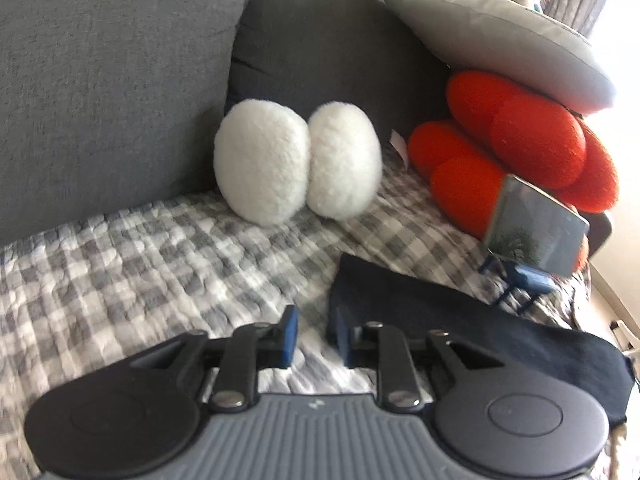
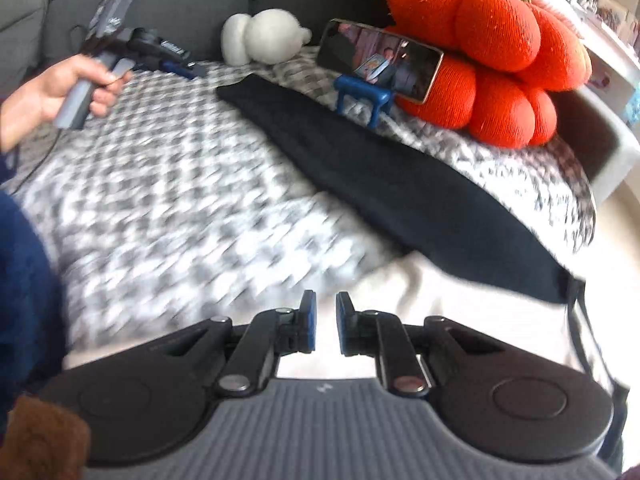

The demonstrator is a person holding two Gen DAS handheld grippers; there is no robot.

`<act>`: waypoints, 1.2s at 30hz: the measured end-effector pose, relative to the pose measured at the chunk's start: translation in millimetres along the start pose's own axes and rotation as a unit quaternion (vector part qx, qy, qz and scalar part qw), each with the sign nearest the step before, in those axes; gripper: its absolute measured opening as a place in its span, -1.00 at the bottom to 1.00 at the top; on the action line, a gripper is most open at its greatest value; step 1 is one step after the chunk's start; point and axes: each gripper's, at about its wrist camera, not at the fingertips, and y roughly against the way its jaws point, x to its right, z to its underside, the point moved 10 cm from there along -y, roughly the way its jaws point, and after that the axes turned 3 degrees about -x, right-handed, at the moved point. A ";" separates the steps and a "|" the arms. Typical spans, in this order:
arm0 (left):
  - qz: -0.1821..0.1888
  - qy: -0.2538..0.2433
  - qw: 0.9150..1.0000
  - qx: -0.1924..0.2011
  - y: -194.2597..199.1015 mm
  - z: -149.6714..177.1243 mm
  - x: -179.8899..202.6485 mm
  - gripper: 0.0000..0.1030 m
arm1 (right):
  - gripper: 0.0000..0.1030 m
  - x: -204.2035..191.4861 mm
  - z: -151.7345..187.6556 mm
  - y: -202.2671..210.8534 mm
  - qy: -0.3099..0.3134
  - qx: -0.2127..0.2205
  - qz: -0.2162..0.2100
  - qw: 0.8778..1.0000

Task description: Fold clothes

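A: Where is the clothing?

B: A long dark navy folded garment (image 2: pixel 384 184) lies flat in a narrow band on the grey-and-white checked quilted cover (image 2: pixel 168 184) of the grey fabric sofa (image 1: pixel 104 80). It runs diagonally from near the sofa back down to the front edge, where its near end hangs just over the edge.

A: And the left tongs (image 1: pixel 313 334)?

B: Spread, with a gap between the blue pads and nothing in it. They hover over the checked cover, with the garment's far end just to the right of the right-hand finger (image 1: pixel 340 336). Whether that finger touches the cloth I cannot tell. In the right wrist view a hand (image 2: pixel 48 92) grips the left tool's grey handle, up and to the left of the garment.

A: The right tongs (image 2: pixel 325 326)?

B: Also parted, a narrow gap, empty. They sit at the sofa's front edge, near the garment's lower end but apart from it. That view is blurred.

A: What else is there?

B: A white fluffy plush toy (image 1: pixel 296 162) leans against the sofa back. To the right, a smartphone with a lit screen (image 2: pixel 380 60) stands on a small blue stand (image 2: pixel 362 98), just beside the garment, propped against a round orange knitted cushion (image 2: pixel 492 64). A pale grey pillow (image 1: pixel 496 36) rests on top of that cushion.
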 end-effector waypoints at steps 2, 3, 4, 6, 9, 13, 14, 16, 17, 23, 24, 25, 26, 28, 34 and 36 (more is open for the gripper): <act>0.008 -0.010 1.000 -0.007 8.7 7.1 9.5 -0.44 | -0.69 -13.3 15.1 10.0 -0.006 -0.005 -0.007 1.000; 0.011 -0.015 1.000 -0.011 13.0 10.6 14.2 -0.40 | -0.69 -20.7 22.7 12.6 -0.011 -0.009 -0.009 1.000; 0.018 -0.021 1.000 -0.015 17.6 15.0 21.0 -0.38 | -0.69 -28.2 30.3 14.9 -0.016 -0.014 -0.010 1.000; 0.032 -0.038 0.999 -0.021 28.0 24.9 36.0 -0.33 | -0.69 -44.1 46.6 15.4 -0.017 -0.028 -0.003 0.999; 0.057 -0.073 0.995 -0.033 45.4 42.5 62.7 -0.29 | -0.69 -65.4 65.5 16.7 -0.015 -0.038 0.005 0.999; 0.087 -0.114 0.988 -0.051 63.3 63.8 90.5 -0.24 | -0.69 -86.3 81.1 17.4 -0.035 -0.040 0.001 0.999; 0.094 -0.125 0.986 -0.056 67.8 69.1 97.3 -0.23 | -0.69 -92.1 84.3 17.3 -0.036 -0.041 -0.001 0.999; 0.109 -0.145 0.981 -0.065 76.9 79.9 110.8 -0.22 | -0.69 -104.2 88.9 18.2 -0.033 -0.040 -0.003 0.999; 0.117 -0.155 0.979 -0.069 81.5 85.3 117.5 -0.22 | -0.68 -109.0 90.3 18.7 -0.034 -0.038 -0.005 0.999; 0.150 -0.208 0.962 -0.093 105.0 115.0 151.8 -0.21 | -0.68 -125.6 90.7 25.8 -0.045 -0.019 -0.004 0.999; 0.151 -0.214 0.960 -0.095 106.8 118.7 155.2 -0.20 | -0.68 -127.5 87.3 28.0 -0.049 -0.010 -0.004 0.999; 0.152 -0.216 0.959 -0.099 108.5 122.4 158.5 -0.19 | -0.65 -129.5 83.9 30.3 -0.052 -0.001 -0.003 0.999; 0.153 -0.218 0.958 -0.103 110.3 126.0 161.7 -0.16 | -0.55 -132.1 80.5 32.1 -0.051 0.007 -0.002 0.999; 0.156 -0.218 0.957 -0.112 112.2 131.1 165.9 -0.14 | -0.26 -139.8 75.7 33.8 -0.038 0.018 0.000 0.999; 0.158 -0.245 0.948 -0.130 122.3 147.9 176.2 -0.13 | -0.21 -156.5 69.5 28.8 0.003 0.032 0.010 0.999; 0.155 -0.252 0.946 -0.135 122.6 151.7 176.7 -0.13 | -0.21 -157.7 69.9 22.0 0.016 0.029 0.026 0.999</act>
